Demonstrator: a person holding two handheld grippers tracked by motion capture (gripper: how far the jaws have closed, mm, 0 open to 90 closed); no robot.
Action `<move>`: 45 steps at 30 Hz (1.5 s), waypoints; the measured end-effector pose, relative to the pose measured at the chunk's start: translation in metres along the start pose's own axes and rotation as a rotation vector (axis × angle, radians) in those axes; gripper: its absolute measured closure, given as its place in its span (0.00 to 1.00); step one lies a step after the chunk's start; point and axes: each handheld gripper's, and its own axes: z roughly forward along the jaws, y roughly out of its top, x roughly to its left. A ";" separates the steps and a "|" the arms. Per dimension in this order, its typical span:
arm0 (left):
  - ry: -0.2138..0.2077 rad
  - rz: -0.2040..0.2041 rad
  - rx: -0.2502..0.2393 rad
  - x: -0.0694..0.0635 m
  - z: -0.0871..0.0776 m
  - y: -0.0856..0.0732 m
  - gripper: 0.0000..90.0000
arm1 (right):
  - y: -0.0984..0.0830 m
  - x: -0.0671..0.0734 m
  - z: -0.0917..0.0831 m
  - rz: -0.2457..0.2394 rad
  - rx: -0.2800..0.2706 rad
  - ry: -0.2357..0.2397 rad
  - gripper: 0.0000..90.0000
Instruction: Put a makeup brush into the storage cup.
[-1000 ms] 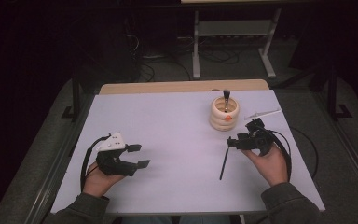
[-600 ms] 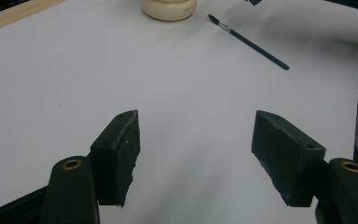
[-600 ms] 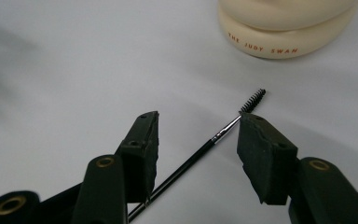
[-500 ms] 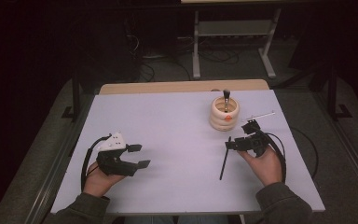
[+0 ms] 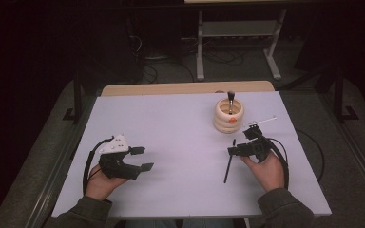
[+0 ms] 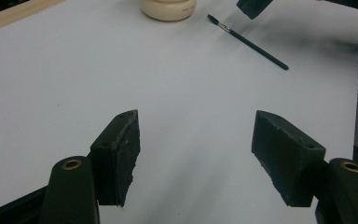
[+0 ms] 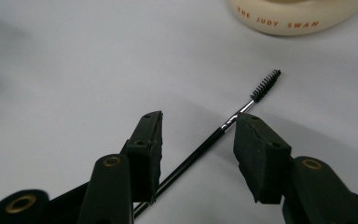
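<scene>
My left gripper (image 5: 140,158) hangs wide open, empty, over the bare white table (image 5: 171,123). My right gripper (image 7: 196,140), jaws parted, straddles a thin black spoolie brush (image 7: 235,114) lying flat, bristled tip toward the cream ribbed holder (image 5: 228,115).

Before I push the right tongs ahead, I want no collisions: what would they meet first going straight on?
Probably the black spoolie brush: it lies on the table between the open right tongs, its bristles ahead. Beyond it stands the cream ringed holder. Depth is unclear, so the height above the brush is uncertain.
</scene>
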 end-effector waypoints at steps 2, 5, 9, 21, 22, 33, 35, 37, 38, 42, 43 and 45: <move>0.000 0.001 0.001 0.000 0.000 0.000 0.36 | -0.002 -0.002 0.002 -0.003 -0.006 0.004 0.57; 0.000 0.002 -0.002 0.000 0.000 0.000 0.36 | -0.004 -0.001 0.007 0.007 0.014 -0.008 0.58; 0.000 0.009 0.002 0.000 0.001 0.000 0.36 | -0.006 0.001 0.011 0.007 0.020 -0.016 0.60; -0.002 0.008 0.000 0.000 0.001 0.000 0.36 | -0.008 0.012 0.030 -0.041 0.056 -0.146 0.71; -0.001 0.008 0.000 0.000 0.001 0.000 0.36 | -0.008 0.012 0.030 -0.041 0.056 -0.146 0.71; -0.004 0.008 -0.006 -0.001 0.001 0.002 0.36 | -0.010 0.022 0.033 -0.121 0.059 -0.240 0.86; -0.006 0.002 -0.007 -0.002 0.002 0.002 0.36 | -0.010 0.023 0.033 -0.124 0.064 -0.244 0.85; -0.006 0.011 -0.003 -0.002 0.002 0.003 0.36 | -0.010 0.029 0.036 -0.146 0.067 -0.281 0.88; -0.008 0.012 -0.004 -0.002 0.002 0.003 0.36 | -0.009 0.030 0.036 -0.159 0.066 -0.286 0.91; -0.006 0.015 -0.008 -0.002 0.001 0.003 0.36 | -0.008 0.028 0.036 -0.153 0.074 -0.265 0.92; -0.008 0.011 -0.010 -0.002 0.001 0.003 0.36 | -0.008 0.028 0.036 -0.153 0.074 -0.265 0.92; -0.009 0.005 -0.011 -0.002 0.001 0.003 0.36 | -0.008 0.029 0.037 -0.163 0.073 -0.268 0.91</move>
